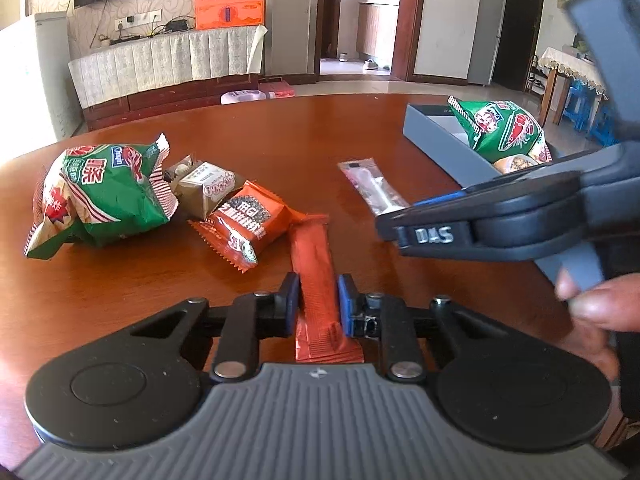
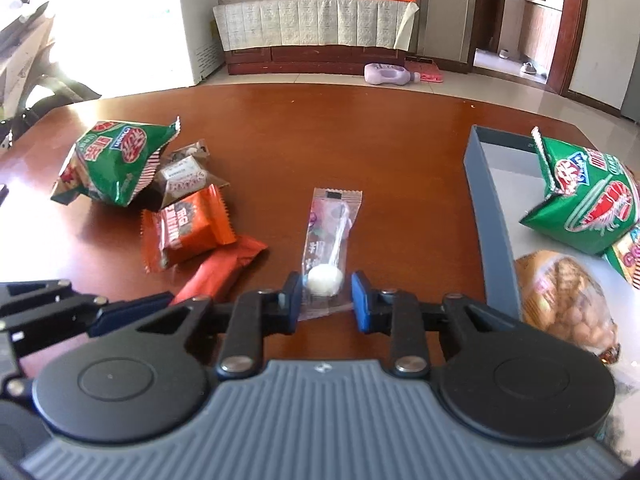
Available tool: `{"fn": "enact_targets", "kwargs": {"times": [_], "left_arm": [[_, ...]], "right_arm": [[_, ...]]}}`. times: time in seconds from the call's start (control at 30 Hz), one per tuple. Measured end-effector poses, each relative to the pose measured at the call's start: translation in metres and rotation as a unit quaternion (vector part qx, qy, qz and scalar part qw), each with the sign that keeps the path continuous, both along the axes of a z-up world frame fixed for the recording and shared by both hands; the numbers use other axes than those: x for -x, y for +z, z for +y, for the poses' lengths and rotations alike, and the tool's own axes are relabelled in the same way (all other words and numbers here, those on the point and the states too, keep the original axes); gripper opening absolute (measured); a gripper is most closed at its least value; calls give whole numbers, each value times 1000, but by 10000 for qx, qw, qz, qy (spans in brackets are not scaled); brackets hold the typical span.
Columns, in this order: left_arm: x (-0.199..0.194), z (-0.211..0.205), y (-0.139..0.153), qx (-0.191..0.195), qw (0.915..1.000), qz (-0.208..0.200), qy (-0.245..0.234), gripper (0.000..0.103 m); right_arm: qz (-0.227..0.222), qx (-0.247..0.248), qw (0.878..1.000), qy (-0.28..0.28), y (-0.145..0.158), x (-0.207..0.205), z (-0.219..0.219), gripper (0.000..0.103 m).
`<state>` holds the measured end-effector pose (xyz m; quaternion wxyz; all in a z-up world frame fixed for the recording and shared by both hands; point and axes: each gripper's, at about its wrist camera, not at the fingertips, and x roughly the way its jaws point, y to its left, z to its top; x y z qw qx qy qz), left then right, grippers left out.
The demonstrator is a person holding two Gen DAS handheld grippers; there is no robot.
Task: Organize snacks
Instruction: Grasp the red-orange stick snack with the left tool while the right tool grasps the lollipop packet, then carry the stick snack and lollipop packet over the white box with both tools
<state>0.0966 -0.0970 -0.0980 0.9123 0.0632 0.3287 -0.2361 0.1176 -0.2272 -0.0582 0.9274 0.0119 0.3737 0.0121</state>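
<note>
Two grippers work a brown table [image 2: 360,128] of loose snacks, w/ a grey box [image 2: 490,208] at the right as the likely bin.

Far left: a green bag [image 2: 108,164], puffy and air-filled; we judge it light, crushable, best pinched at a crimped end seam. Touching it, a brown pack [image 2: 186,178], then an orange pack [image 2: 188,228] – small, blocky, prob. firm enough to take across the middle.

Next, the red bar [image 1: 314,268], a long slim wrapper on the table, its near end lying between the left gripper [image 1: 318,304] pads. Jaws sit close on both sides of it and look clamped on the bar. We'd call it stiffish but slick foil; the hold is near one end, so the far end may droop.

Center: a clear lollipop sachet [image 2: 330,240], flat on the table. The right gripper [image 2: 326,298] straddles its near end, jaws apart, the white ball [image 2: 324,280] between the pads, not touched. Film is thin & slippery; the hard ball is the sure place to close on, w/ light force.

Right: in the box, a second green bag [image 2: 588,204] and a peanut bag [image 2: 568,300], just beside each other. Approx. two items binned, five to go, by our count.
</note>
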Motion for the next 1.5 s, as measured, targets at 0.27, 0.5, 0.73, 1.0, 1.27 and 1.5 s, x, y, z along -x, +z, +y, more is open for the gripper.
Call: {"fn": "enact_targets", "kwargs": {"times": [0.27, 0.5, 0.73, 1.0, 1.27, 1.5], "left_arm": [[3, -5, 3, 16, 10000, -79, 3, 24], [9, -10, 10, 83, 9998, -188, -10, 24], [11, -15, 18, 159, 9994, -297, 30, 24], [17, -28, 24, 149, 9990, -417, -86, 25], [20, -38, 31, 215, 9986, -463, -113, 25], [24, -51, 35, 223, 9981, -539, -221, 25]], "right_arm": [[-140, 1, 9999, 41, 14, 23, -10, 30], [-286, -61, 9995, 90, 26, 39, -15, 30], [-432, -26, 9990, 102, 33, 49, -13, 30], [-482, 57, 9988, 18, 36, 58, -20, 30], [-567, 4, 9984, -79, 40, 69, -29, 30], [-642, -25, 9977, -231, 43, 80, -44, 30]]}}
